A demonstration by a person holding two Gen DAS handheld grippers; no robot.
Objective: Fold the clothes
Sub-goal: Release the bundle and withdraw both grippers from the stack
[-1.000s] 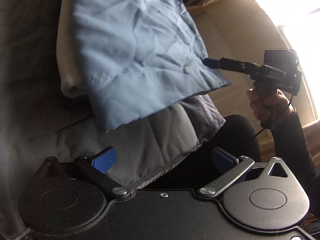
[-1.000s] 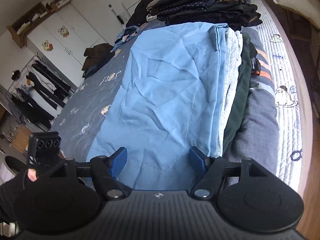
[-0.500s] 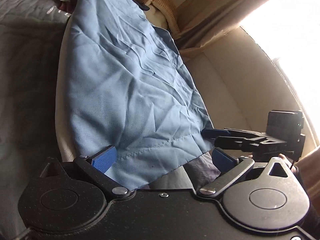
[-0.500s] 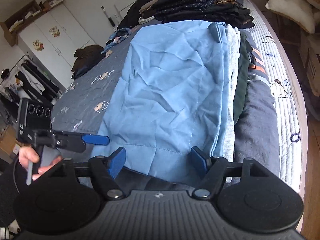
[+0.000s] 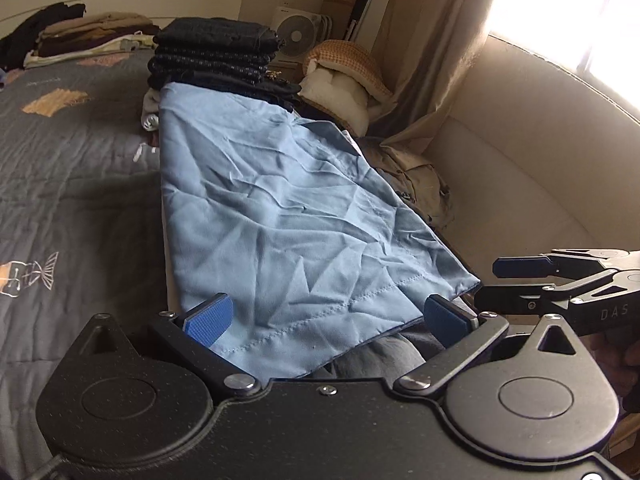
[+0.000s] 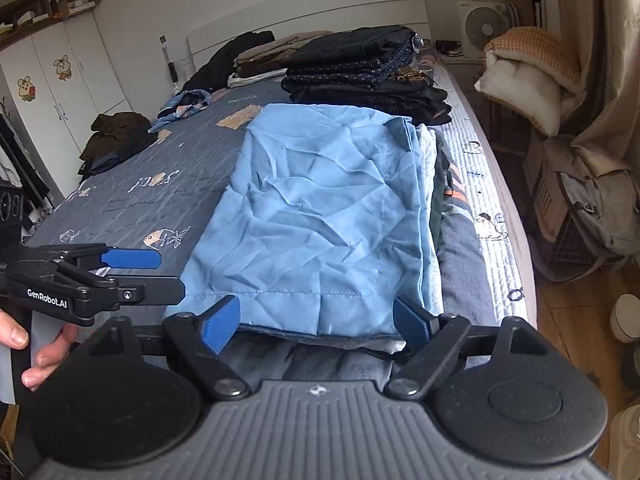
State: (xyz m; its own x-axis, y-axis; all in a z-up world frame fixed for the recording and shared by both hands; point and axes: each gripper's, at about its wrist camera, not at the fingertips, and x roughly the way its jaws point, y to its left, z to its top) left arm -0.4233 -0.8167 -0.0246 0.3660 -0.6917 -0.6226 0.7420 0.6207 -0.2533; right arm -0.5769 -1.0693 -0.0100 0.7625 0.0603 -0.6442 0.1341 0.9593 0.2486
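Observation:
A light blue folded garment point(image 5: 288, 224) point(image 6: 320, 208) lies flat and creased on top of a stack of folded clothes point(image 6: 438, 184) near the bed's edge. My left gripper point(image 5: 326, 316) is open, its blue pads either side of the garment's near hem and holding nothing. The right gripper point(image 6: 318, 320) is open too, straddling the same near hem from the other corner. Each view shows the other gripper beside the hem: the right gripper point(image 5: 496, 282) at the right, the left gripper point(image 6: 168, 274) at the left with a hand point(image 6: 36, 360) under it.
A taller stack of dark folded clothes point(image 6: 360, 72) stands behind the blue garment. Loose clothes point(image 6: 116, 132) lie on the patterned bedspread point(image 6: 132, 196). A fan point(image 6: 484, 28), pillows point(image 6: 528, 76) and a backpack point(image 6: 596, 208) are beside the bed on the right.
Both grippers have drawn back toward the garment's near hem and tilted up, so the views now look along the bed. The left gripper has come into the right wrist view. Both stay open.

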